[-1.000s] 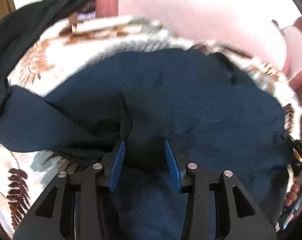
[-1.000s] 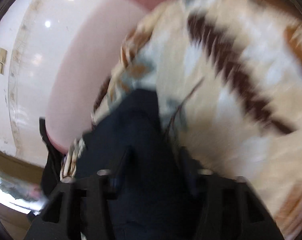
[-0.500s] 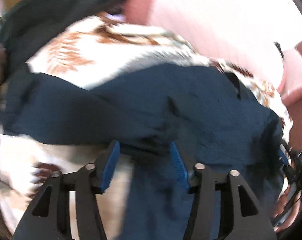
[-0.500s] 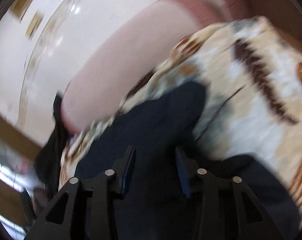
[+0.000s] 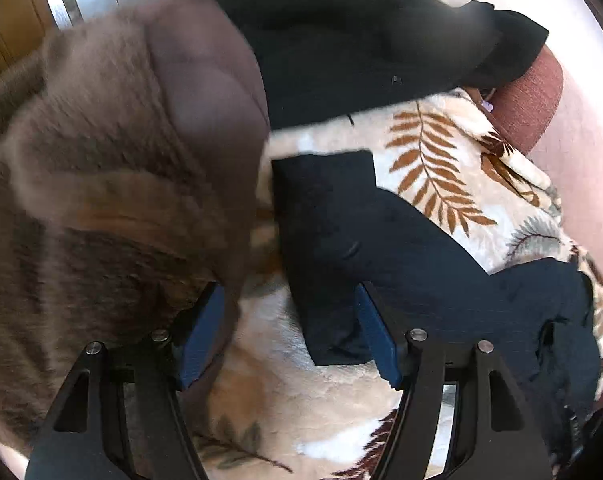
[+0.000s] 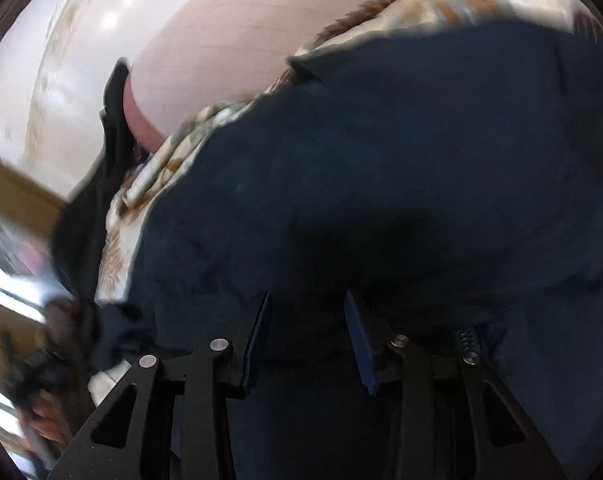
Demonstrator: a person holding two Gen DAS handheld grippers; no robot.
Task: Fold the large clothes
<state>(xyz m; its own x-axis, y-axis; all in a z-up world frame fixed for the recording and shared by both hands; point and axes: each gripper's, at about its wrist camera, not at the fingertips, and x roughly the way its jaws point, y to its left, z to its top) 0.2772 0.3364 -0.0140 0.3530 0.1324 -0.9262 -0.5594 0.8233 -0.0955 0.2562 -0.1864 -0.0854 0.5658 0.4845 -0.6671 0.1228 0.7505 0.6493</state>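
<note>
A navy garment (image 5: 381, 240) lies across a fluffy leaf-print blanket (image 5: 441, 168), with one narrow end reaching toward my left gripper (image 5: 289, 338). That gripper's jaws are opening; the blanket and the navy end's edge show in the gap, and the pads press on nothing. A blurred brown fuzzy garment (image 5: 101, 160) fills the left, right against the left fingertip (image 5: 201, 336). In the right wrist view the navy garment (image 6: 381, 160) spreads wide under my right gripper (image 6: 307, 342). Its jaws are closing, with navy cloth in the gap but apart from the pads.
A black garment (image 5: 361, 40) lies beyond the blanket at the top. A pink padded surface (image 6: 221, 48) with a reddish edge (image 5: 529, 96) borders the blanket. A pale glossy floor (image 6: 61, 60) lies beyond. A blurred hand (image 6: 45, 412) shows at the lower left of the right wrist view.
My left gripper let go of the navy cloth, widened, and swung left to the brown garment. My right gripper went from shut on navy cloth to parted, sliding over the navy garment.
</note>
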